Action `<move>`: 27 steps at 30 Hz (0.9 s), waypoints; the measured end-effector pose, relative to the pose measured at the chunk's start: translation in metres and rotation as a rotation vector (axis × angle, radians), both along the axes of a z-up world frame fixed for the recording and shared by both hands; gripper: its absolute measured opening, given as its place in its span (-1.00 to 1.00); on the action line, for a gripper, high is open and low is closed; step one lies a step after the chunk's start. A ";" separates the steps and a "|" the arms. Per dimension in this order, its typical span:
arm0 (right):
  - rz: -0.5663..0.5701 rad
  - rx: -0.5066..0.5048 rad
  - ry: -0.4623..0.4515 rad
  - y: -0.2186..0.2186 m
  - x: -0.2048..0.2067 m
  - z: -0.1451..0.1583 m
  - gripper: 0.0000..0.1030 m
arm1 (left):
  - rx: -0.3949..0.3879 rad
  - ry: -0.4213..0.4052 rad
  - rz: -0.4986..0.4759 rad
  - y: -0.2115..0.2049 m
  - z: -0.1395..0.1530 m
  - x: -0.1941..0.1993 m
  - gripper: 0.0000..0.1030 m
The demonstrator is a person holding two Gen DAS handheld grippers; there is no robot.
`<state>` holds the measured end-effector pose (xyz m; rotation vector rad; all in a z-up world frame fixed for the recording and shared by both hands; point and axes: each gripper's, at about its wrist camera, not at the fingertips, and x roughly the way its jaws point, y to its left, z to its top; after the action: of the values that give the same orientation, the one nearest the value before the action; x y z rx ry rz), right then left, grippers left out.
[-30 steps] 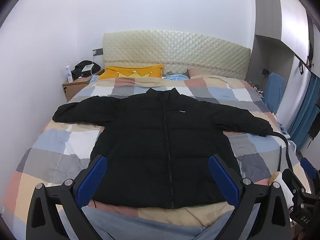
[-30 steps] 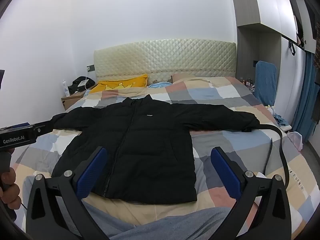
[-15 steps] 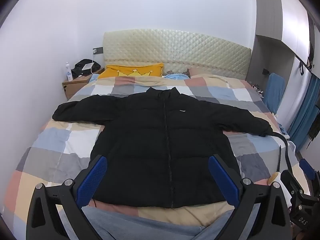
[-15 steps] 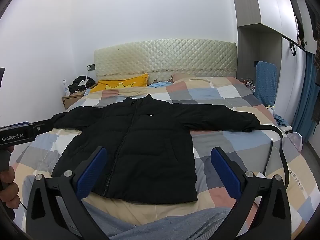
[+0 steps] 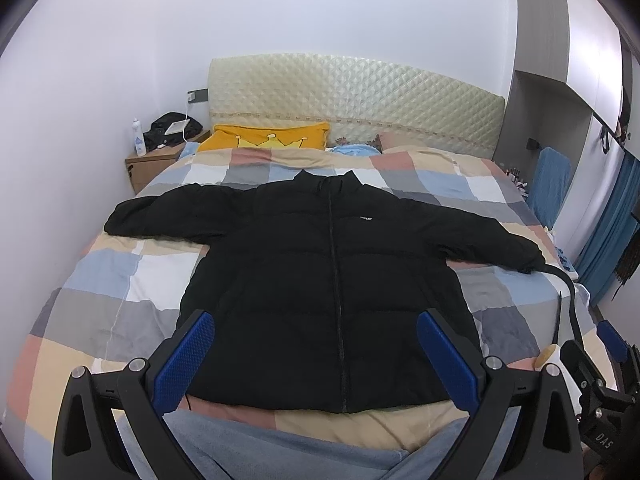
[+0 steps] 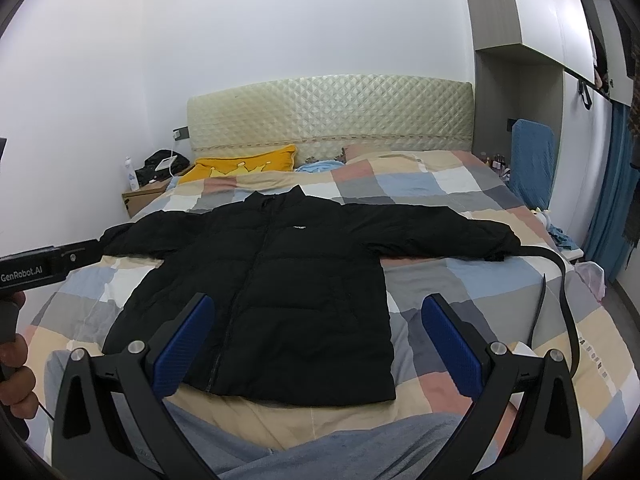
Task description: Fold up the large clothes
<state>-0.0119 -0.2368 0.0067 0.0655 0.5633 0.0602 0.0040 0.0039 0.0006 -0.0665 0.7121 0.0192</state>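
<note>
One black jacket (image 5: 320,280) lies flat, zipped, front up on the bed (image 5: 100,280), collar toward the headboard (image 5: 352,96), its two sleeves spread wide. One black strap (image 6: 560,280) curls beside the right cuff. Both grippers, left (image 5: 316,356) and right (image 6: 316,344), hover above the hem, fingers apart, holding nothing. One yellow pillow (image 5: 268,142) sits beyond the collar.

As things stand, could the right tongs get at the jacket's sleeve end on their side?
Probably yes. The right tongs are open and empty, and the sleeve end lies flat on the bed with bare blanket leading up to it. Only the black strap lies close beside the cuff.
</note>
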 end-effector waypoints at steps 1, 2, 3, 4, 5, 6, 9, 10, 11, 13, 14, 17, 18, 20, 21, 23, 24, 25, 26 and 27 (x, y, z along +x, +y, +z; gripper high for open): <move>-0.001 0.001 0.001 0.000 -0.001 0.000 1.00 | 0.003 0.002 0.001 0.000 -0.001 0.000 0.99; -0.002 0.004 0.002 -0.001 0.000 0.000 1.00 | 0.004 0.003 0.003 -0.001 -0.001 0.000 0.99; 0.000 0.006 0.003 -0.001 0.000 0.000 1.00 | 0.002 0.003 0.005 0.000 -0.001 0.000 0.99; 0.001 0.006 0.006 -0.001 0.001 -0.001 1.00 | 0.000 0.003 0.005 0.002 -0.002 -0.001 0.99; 0.001 0.007 0.006 -0.002 0.000 -0.001 1.00 | -0.001 0.002 0.006 0.002 -0.002 -0.001 0.99; 0.003 0.009 0.008 -0.002 0.001 -0.001 1.00 | 0.002 0.002 0.007 0.002 -0.003 -0.001 0.99; 0.011 0.021 0.016 -0.003 0.003 -0.002 1.00 | 0.011 0.011 0.017 0.001 -0.006 0.002 0.99; 0.011 0.019 0.014 -0.003 0.002 -0.002 1.00 | 0.008 0.015 0.020 0.002 -0.007 0.002 0.99; 0.011 0.015 0.012 -0.002 0.003 -0.003 1.00 | 0.005 0.017 0.021 0.003 -0.008 0.002 0.99; 0.013 0.012 0.016 -0.001 0.004 -0.004 1.00 | 0.008 0.022 0.024 0.005 -0.010 0.003 0.99; 0.015 0.015 0.022 -0.001 0.005 -0.006 1.00 | 0.010 0.024 0.025 0.005 -0.011 0.004 0.99; 0.021 0.017 0.034 0.001 0.008 -0.010 1.00 | 0.008 0.028 0.029 0.008 -0.012 0.005 0.99; 0.023 0.016 0.038 0.002 0.009 -0.011 1.00 | 0.007 0.030 0.030 0.008 -0.013 0.005 0.99; 0.025 0.019 0.043 0.001 0.009 -0.013 1.00 | 0.009 0.031 0.031 0.008 -0.013 0.005 0.99; 0.025 0.020 0.045 0.001 0.011 -0.013 1.00 | 0.009 0.031 0.030 0.008 -0.013 0.005 0.99; 0.024 0.023 0.047 0.000 0.012 -0.014 1.00 | 0.010 0.030 0.030 0.009 -0.013 0.005 0.99; 0.025 0.024 0.049 -0.001 0.013 -0.014 1.00 | 0.010 0.030 0.032 0.008 -0.013 0.006 0.99; 0.025 0.024 0.051 0.000 0.013 -0.014 1.00 | 0.009 0.030 0.032 0.008 -0.013 0.006 0.99; 0.026 0.025 0.052 0.000 0.014 -0.014 1.00 | 0.008 0.032 0.033 0.008 -0.013 0.006 0.99; 0.027 0.024 0.054 -0.001 0.014 -0.015 1.00 | 0.007 0.032 0.032 0.008 -0.013 0.006 0.99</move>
<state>0.0021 -0.2373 -0.0079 0.0831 0.6175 0.0917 0.0095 0.0117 -0.0124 -0.0709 0.7432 0.0539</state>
